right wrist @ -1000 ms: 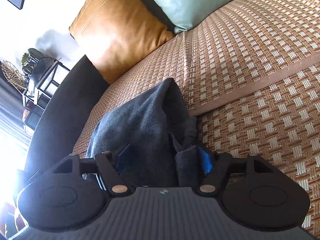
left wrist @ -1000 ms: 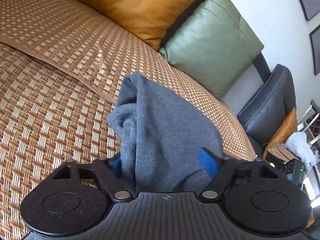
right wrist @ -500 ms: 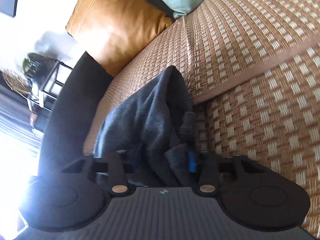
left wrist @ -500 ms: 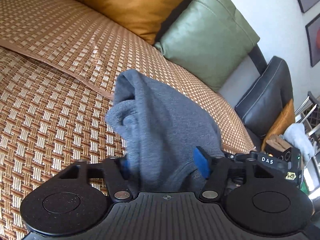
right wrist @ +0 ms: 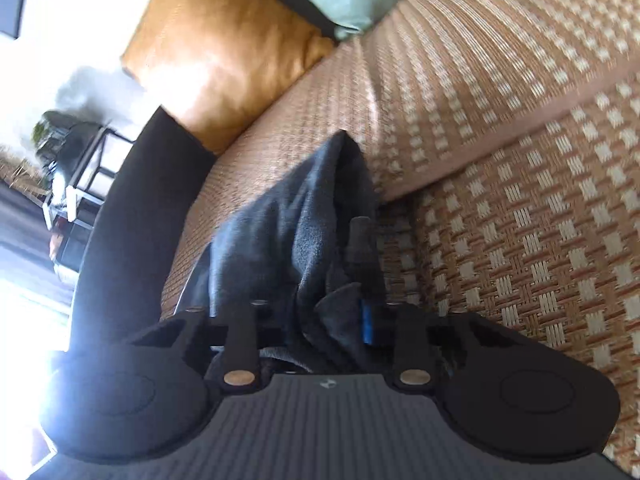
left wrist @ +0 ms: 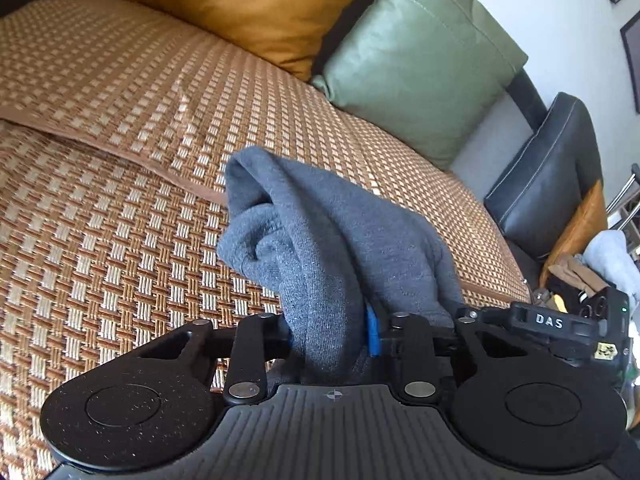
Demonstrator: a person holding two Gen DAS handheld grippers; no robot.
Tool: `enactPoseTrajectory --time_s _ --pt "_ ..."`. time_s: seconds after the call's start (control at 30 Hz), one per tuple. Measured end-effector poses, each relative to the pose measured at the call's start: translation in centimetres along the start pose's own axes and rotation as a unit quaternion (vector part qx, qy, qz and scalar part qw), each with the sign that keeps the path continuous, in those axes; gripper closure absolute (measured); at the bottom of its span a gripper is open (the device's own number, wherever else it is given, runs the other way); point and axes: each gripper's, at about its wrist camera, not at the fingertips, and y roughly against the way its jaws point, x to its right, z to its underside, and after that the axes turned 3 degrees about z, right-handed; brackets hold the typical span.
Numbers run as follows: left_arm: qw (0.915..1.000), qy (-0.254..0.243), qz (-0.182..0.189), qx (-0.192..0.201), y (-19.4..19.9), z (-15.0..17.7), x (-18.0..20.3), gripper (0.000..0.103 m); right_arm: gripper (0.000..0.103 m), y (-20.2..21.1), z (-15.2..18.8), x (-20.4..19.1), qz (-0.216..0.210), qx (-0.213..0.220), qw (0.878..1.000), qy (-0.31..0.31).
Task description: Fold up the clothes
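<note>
The left gripper (left wrist: 330,334) is held low over the brown-and-cream woven sofa mat (left wrist: 100,240), its jaws closed narrowly on a bunched grey knit garment (left wrist: 320,232) that rises toward 12 o'clock. The right gripper (right wrist: 332,320) is likewise clamped on the same garment (right wrist: 296,216), tilted over the mat (right wrist: 540,240). A green leather cushion (left wrist: 420,52) is seen whole only in the left view, at 1 o'clock; a black side frame (right wrist: 80,168) at 9 o'clock appears only in the blurred right view.

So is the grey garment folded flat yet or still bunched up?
Bunched. The garment rises in rumpled folds, pinched in the left gripper and right gripper, not lying flat on the mat.
</note>
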Motion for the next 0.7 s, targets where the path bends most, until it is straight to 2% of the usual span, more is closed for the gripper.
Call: enactPoseTrajectory --time_s 0.1,0.23,0.37,0.53,0.7 --pt "0.9996 -0.026 -0.006 0.005 0.9 -0.5 2.5 0.077 0.075 1.0 -0.1 -0.6 -0.011 0.005 1.0 0.007" --pt "0.9974 -0.068 0.009 0.025 1.2 -2.6 7.5 0.077 0.076 4.8 -2.2 -1.1 -0.039 0.046 0.998 0.027" --pt "0.9934 -0.1 0.041 0.04 -1.0 -6.0 13.4 0.077 0.076 9.6 -6.7 -1.0 -0.039 0.095 0.993 0.061" --pt "0.9876 -0.131 0.069 0.051 -8.0 -10.1 20.5 0.078 0.076 13.8 -14.5 0.4 0.011 0.146 0.983 0.108" --pt "0.987 -0.125 0.087 0.053 -18.2 -13.4 24.6 0.078 0.076 14.9 -22.6 4.3 0.072 0.173 0.974 0.129"
